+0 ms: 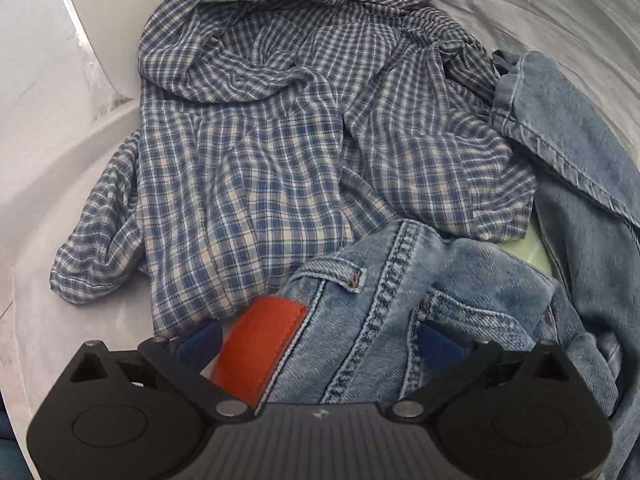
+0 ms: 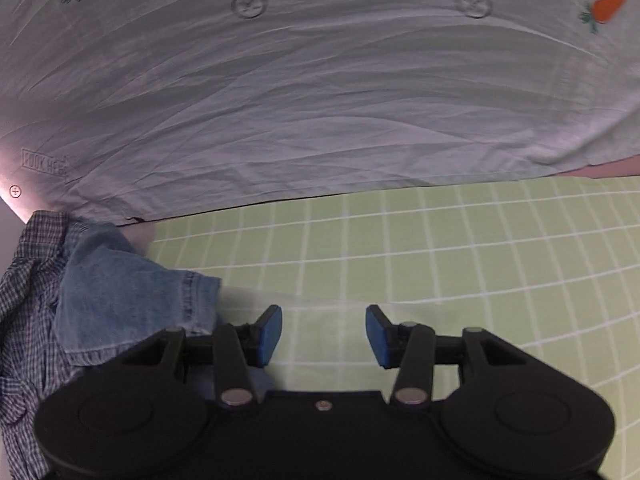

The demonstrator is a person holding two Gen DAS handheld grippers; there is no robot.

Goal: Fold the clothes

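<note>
The left gripper (image 1: 320, 340) is nearest to its camera, and its jaws are spread wide. Between the two blue pads lies the waistband of the jeans (image 1: 400, 320), with a belt loop and thick seams; the denim fills the gap, but the pads do not press on it. An orange-red patch (image 1: 256, 352) lies on the waistband, just beside the left pad. Behind the jeans, a blue checked shirt (image 1: 280, 152) lies crumpled in a heap and touches the denim. One leg of the jeans goes up along the right edge of the shirt. Both clothes rest partly on a white surface (image 1: 48, 184).

The right gripper (image 2: 323, 336) also has its jaws spread, and nothing is between them. Under them is a green sheet with white squares (image 2: 440, 248). A denim leg (image 2: 128, 300) lies just beside the left finger, and the checked shirt (image 2: 24, 300) lies further to the left. Beyond the green sheet is a pale cloth with printed carrots (image 2: 320, 100).
</note>
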